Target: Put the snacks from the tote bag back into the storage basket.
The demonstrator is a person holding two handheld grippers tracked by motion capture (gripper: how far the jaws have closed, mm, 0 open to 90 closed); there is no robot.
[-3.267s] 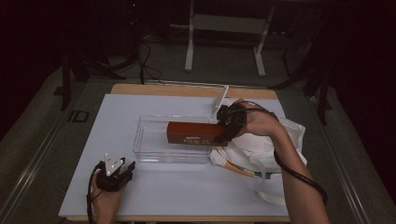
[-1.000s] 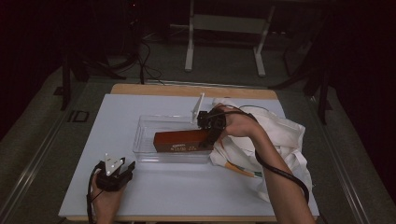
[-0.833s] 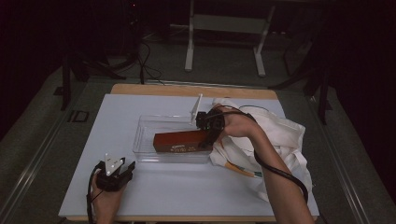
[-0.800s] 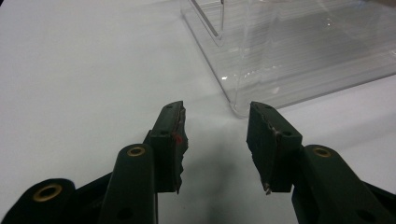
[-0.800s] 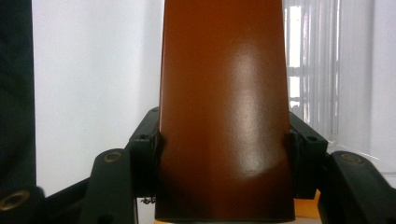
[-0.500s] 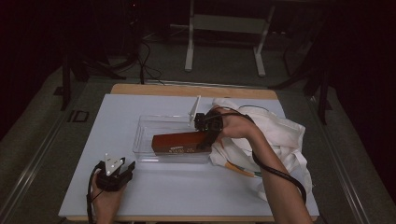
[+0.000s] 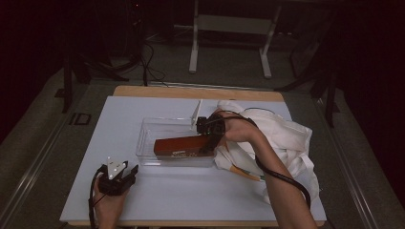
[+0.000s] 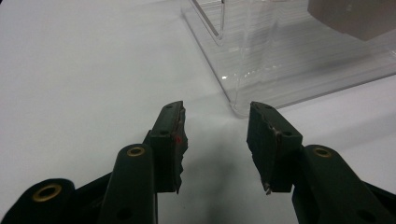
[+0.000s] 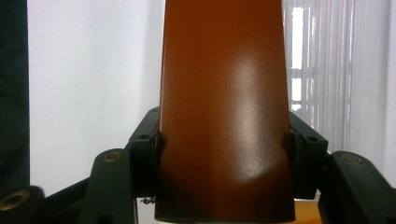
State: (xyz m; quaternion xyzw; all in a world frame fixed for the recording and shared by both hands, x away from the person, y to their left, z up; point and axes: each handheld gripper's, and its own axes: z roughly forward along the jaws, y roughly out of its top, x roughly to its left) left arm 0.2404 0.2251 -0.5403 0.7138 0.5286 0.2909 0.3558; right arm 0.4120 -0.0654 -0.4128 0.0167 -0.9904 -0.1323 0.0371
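Since earlier, right gripper (image 7: 208,139) had lowered box (image 7: 181,146) into bin (image 7: 149,129); jaws clamped box's end; placing step; next needed release; left gripper (image 7: 117,177) idled open near bin

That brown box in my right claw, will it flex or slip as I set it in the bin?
The brown box probably stays stiff: its straight edges show no bend between the right claw pads. Its glossy face suggests it could slip. Long and gripped at one end, it may droop toward the clear bin.
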